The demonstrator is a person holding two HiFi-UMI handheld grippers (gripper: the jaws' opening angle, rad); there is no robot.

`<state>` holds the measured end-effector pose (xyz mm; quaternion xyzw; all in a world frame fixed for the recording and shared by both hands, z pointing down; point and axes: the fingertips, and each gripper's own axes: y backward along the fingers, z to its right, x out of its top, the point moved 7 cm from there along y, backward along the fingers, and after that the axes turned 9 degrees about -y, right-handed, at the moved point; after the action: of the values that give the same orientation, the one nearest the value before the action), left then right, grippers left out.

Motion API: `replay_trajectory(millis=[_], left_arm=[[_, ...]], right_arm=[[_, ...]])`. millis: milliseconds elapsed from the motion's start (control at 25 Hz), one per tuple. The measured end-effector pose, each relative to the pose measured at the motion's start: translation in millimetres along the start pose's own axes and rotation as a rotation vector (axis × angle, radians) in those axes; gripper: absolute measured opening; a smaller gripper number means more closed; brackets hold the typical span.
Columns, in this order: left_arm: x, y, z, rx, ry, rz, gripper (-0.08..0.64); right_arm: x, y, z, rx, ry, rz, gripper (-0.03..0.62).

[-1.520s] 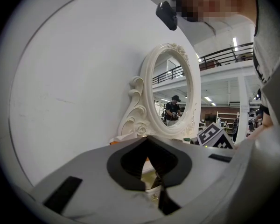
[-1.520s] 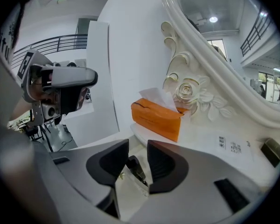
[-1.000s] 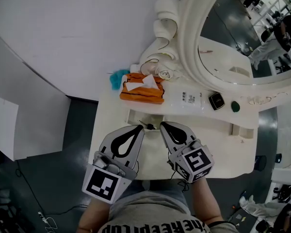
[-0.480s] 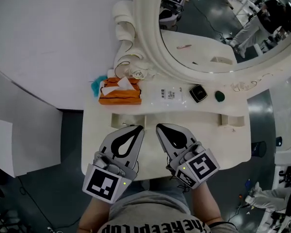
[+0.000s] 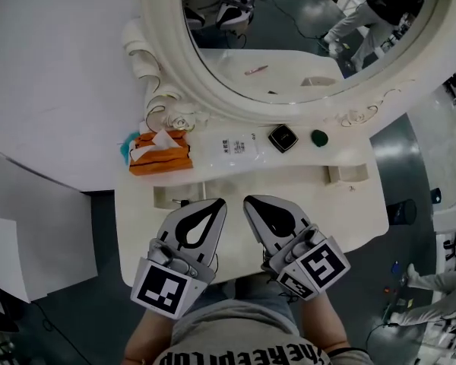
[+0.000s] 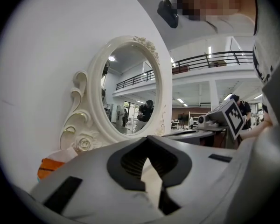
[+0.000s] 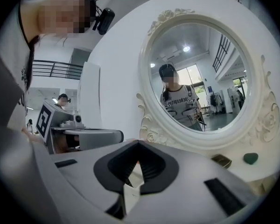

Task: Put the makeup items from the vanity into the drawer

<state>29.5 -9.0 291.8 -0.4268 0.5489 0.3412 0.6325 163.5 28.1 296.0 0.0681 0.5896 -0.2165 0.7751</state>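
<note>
On the white vanity [image 5: 349, 219] a black square compact [image 5: 283, 138] [image 7: 221, 160], a small green item [image 5: 319, 137] [image 7: 250, 158] and a flat white pack [image 5: 235, 147] lie below the oval mirror [image 5: 289, 44]. My left gripper [image 5: 220, 201] [image 6: 147, 136] and right gripper [image 5: 247, 201] [image 7: 137, 142] hover side by side over the vanity's front part, short of the items. Both are shut, with nothing between their jaws. No open drawer shows.
An orange tissue box [image 5: 161, 152] [image 6: 50, 166] sits at the back left, beside a teal object [image 5: 126, 144]. A low raised ledge [image 5: 342, 175] runs across the vanity between the grippers and the items. The mirror's carved frame [image 5: 156, 90] stands behind.
The head view has swung, so the vanity and mirror sit further left and more of the mirror shows. Both grippers remain shut, side by side, in nearly the same spot.
</note>
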Motion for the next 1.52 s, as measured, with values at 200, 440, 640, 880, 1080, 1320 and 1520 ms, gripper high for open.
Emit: replay_trajectory(millis=[200, 440, 640, 880, 1080, 1320, 1520], left_arm=[[5.4, -13.0, 13.5, -0.048, -0.014, 0.003, 0.015], [12.2, -25.9, 29.3, -0.100, -0.033, 0.011, 0.015], [16.1, -33.7, 40.6, -0.135, -0.045, 0.017, 0.015], [20.8, -39.1, 51.9, -0.159, -0.054, 0.023, 0.015], [23.0, -40.9, 57.8, -0.168, -0.059, 0.024, 0.015], [25.9, -39.8, 63.2, -0.165, -0.057, 0.024, 0.015], [26.2, -38.6, 66.2, -0.162, -0.064, 0.030, 0.015]], right_arm=[[8.1, 20.7, 5.4, -0.029, -0.007, 0.051, 0.011], [14.8, 44.6, 10.2, -0.067, -0.008, 0.106, 0.011], [17.8, 60.5, 12.7, -0.102, 0.003, 0.130, 0.011], [20.6, 74.2, 14.8, -0.126, 0.009, 0.142, 0.010], [21.8, 80.3, 14.4, -0.130, 0.018, 0.147, 0.011], [23.9, 85.3, 12.8, -0.128, 0.026, 0.147, 0.011], [22.5, 87.3, 10.4, -0.123, 0.035, 0.146, 0.011]])
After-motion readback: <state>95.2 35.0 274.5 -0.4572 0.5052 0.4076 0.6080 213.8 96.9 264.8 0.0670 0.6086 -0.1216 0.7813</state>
